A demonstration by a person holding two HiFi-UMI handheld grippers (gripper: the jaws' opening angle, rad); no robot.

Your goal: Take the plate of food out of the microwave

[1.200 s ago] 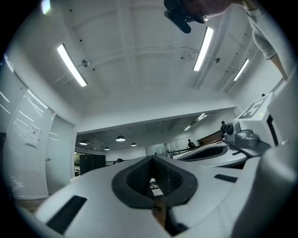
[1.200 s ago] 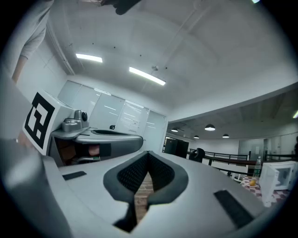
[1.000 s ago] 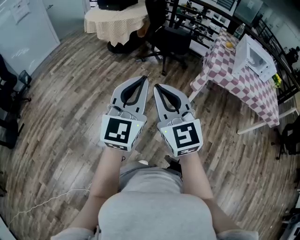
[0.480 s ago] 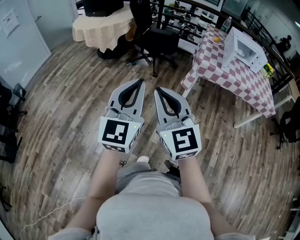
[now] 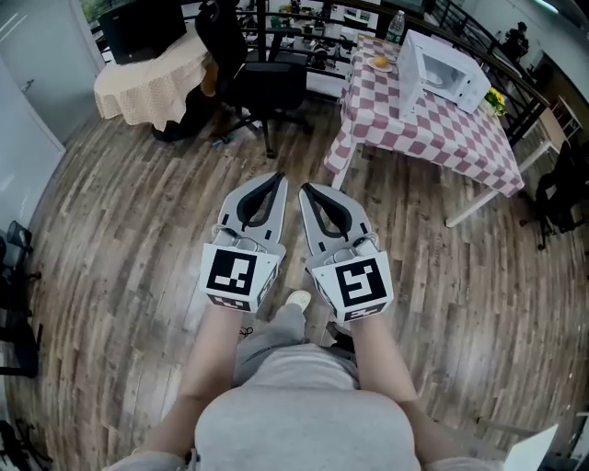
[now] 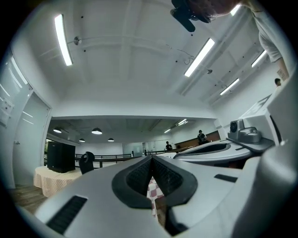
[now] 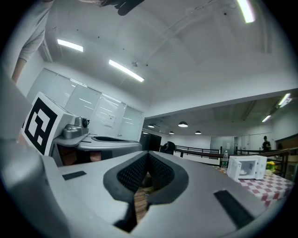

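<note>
Closest in, two pairs side by side at waist height: left tongs point(image 5: 274, 178) pressed together with nothing between them, right tongs point(image 5: 306, 189) just the same (each gripper view shows the tips meeting). That's the first hazard, I'd say. Reach the door like this and there's nothing to hook or pinch with, so they must part in good time.

Below them is plank floor point(image 5: 120, 230), a long stretch before anything useful.

Next out, a black chair point(image 5: 267, 85) sits just off the near left corner of the checked worktop point(image 5: 433, 138), so swing wide or a hip clips it. The cloth hangs low over the near edge, and a white leg point(image 5: 479, 202) juts out at the right. Either could catch a foot.

Then the microwave point(image 5: 440, 66), at the worktop's far edge and well apart from the tongs. The plate I cannot make out; presumably it's behind that door, which looks closed. The bigger risk comes at the lift, because a smooth plate pinched at one rim may tip and shed its food.

Toward the far left corner stand something orange point(image 5: 382, 63) and a bottle point(image 5: 396, 25), both easy to knock over.

Far left, a round worktop point(image 5: 138, 83) is out of play.
</note>
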